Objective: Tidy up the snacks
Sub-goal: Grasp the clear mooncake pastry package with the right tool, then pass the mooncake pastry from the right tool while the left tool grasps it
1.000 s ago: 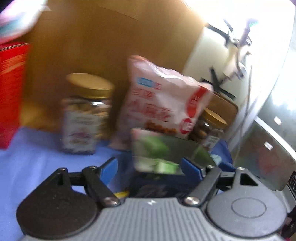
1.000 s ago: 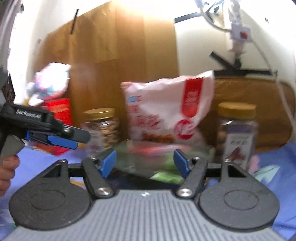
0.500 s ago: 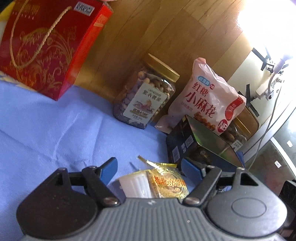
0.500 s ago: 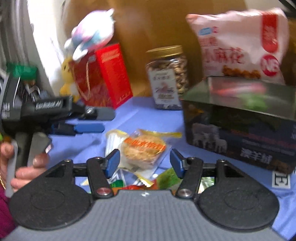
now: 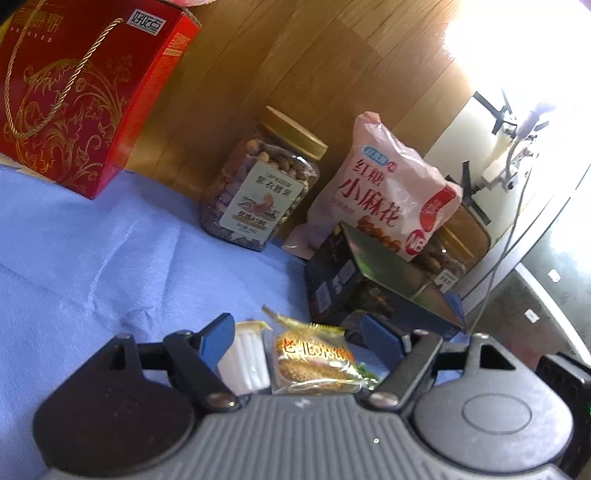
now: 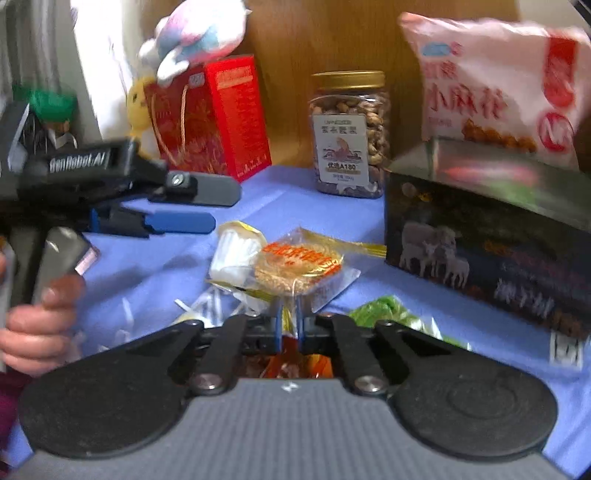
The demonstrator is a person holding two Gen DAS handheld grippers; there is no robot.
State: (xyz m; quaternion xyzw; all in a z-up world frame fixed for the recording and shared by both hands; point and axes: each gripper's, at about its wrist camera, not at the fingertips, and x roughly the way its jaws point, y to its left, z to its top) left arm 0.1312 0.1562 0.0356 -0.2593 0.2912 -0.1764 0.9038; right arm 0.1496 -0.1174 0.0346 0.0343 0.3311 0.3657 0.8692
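A round pastry packet [image 6: 295,264] with an orange label lies on the blue cloth [image 6: 295,199], and a white ridged cup packet [image 6: 234,254] touches its left side. My right gripper [image 6: 290,326] is low over the packet's near edge, its jaws closing together and pinching the clear wrapper. My left gripper [image 6: 223,207], held by a hand [image 6: 37,321], hovers open at the left. In the left wrist view, the left gripper [image 5: 295,328] stands open above the pastry packet [image 5: 314,360] and the white cup packet [image 5: 245,365], with its fingers clear of both.
A dark box [image 6: 480,251] stands to the right. Behind it are a pink snack bag [image 6: 491,88], a gold-lidded nut jar [image 6: 349,136] and a red gift box [image 6: 221,118] with a plush toy [image 6: 195,33] on top. A green packet [image 6: 388,314] lies near my right gripper.
Both grippers swung down from the back row of snacks to the small packets on the cloth. The right gripper's jaws went from wide apart to pinched on the pastry wrapper.
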